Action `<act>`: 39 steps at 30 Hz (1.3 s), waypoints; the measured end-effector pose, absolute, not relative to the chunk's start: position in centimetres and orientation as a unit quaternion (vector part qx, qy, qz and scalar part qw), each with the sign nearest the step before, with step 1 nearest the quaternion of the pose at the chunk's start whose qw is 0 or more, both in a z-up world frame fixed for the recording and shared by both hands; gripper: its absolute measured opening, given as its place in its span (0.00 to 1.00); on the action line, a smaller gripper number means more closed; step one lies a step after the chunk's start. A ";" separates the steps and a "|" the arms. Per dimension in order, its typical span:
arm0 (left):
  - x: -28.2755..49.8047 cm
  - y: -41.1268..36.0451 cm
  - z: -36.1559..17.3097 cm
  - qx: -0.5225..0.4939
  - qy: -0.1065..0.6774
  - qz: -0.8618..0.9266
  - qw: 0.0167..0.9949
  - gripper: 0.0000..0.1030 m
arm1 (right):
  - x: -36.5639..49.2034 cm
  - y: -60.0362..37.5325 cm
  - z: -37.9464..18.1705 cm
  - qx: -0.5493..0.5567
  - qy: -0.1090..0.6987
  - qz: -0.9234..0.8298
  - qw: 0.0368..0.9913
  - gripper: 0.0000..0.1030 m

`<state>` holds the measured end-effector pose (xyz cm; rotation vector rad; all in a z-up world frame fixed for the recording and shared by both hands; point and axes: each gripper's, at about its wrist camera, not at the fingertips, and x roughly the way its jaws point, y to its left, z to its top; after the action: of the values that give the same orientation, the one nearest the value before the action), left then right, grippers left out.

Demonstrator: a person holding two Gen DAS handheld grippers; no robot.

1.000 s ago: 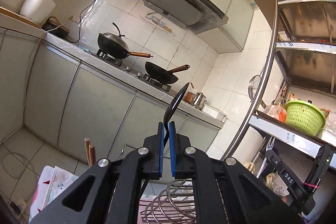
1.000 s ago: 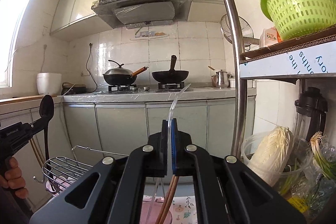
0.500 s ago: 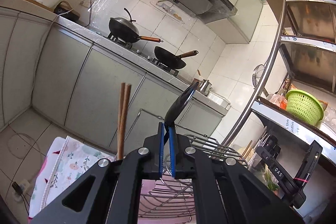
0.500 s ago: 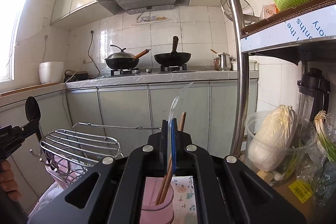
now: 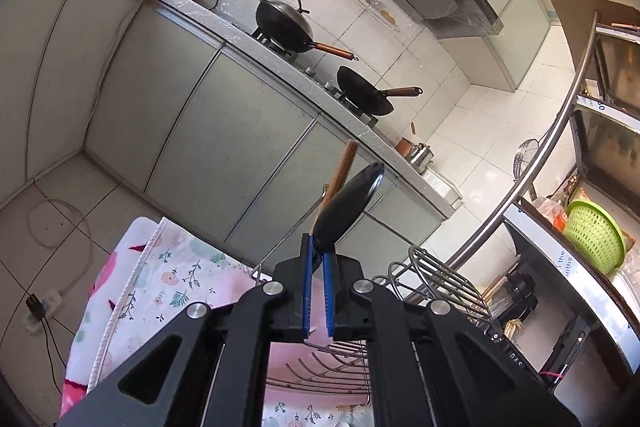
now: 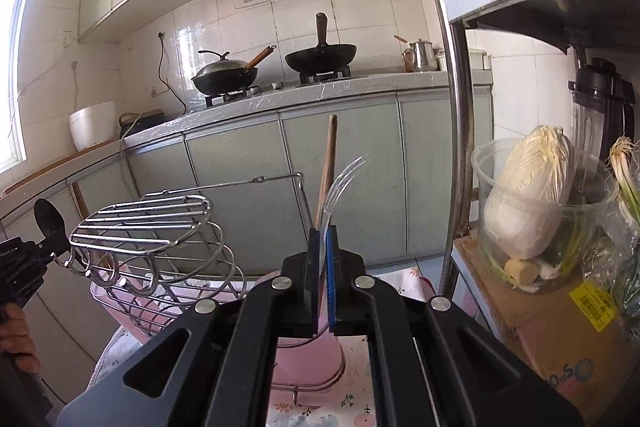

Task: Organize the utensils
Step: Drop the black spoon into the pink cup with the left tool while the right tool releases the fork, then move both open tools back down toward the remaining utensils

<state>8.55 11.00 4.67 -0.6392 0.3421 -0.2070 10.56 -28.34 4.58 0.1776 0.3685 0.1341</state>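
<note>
My left gripper [image 5: 316, 247] is shut on a black spoon [image 5: 346, 205], bowl up, above the wire rack [image 5: 436, 279]. It also shows at the far left of the right wrist view, with the black spoon [image 6: 48, 221] upright. My right gripper [image 6: 323, 239] is shut on a clear plastic fork [image 6: 340, 187], tines up, just above a pink utensil cup [image 6: 308, 359]. Wooden chopsticks [image 6: 327, 167] stand in that cup; they also show in the left wrist view [image 5: 342, 167] behind the spoon.
A chrome wire dish rack [image 6: 152, 227] stands on a floral cloth [image 5: 160, 279]. A metal shelf post [image 6: 456, 131] rises at the right, with a tub of cabbage [image 6: 532, 199] on a box. Cabinets and a stove with two woks [image 6: 320, 53] lie behind.
Both grippers have come lower and tilted down toward the rack and cup. The chopsticks and pink cup now sit directly under my right gripper. Both still hold their utensils.
</note>
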 end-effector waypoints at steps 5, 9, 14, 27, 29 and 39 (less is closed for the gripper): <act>10.3 11.1 4.5 -0.316 0.190 -0.095 0.925 0.05 | 11.8 -28.7 4.1 0.105 0.212 0.073 0.969 0.03; 10.9 10.8 4.2 -0.311 0.210 -0.084 0.923 0.06 | 12.3 -28.6 3.9 0.113 0.227 0.081 0.964 0.03; 10.8 11.1 4.2 -0.312 0.224 -0.066 0.921 0.31 | 12.5 -28.4 3.5 0.111 0.250 0.092 0.957 0.04; 8.0 11.7 5.2 -0.302 0.227 -0.057 0.924 0.35 | 11.0 -29.0 3.7 0.128 0.274 0.117 0.946 0.23; 7.5 11.5 5.3 -0.293 0.228 -0.057 0.927 0.35 | 10.5 -29.1 3.9 0.129 0.271 0.119 0.946 0.26; 4.8 9.7 4.3 -0.245 0.280 -0.067 0.926 0.35 | 7.5 -29.3 3.7 0.123 0.285 0.117 0.943 0.29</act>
<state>4.82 9.71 4.27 -0.5030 0.5744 -0.1384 7.53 -29.32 3.69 0.2512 0.5806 0.2390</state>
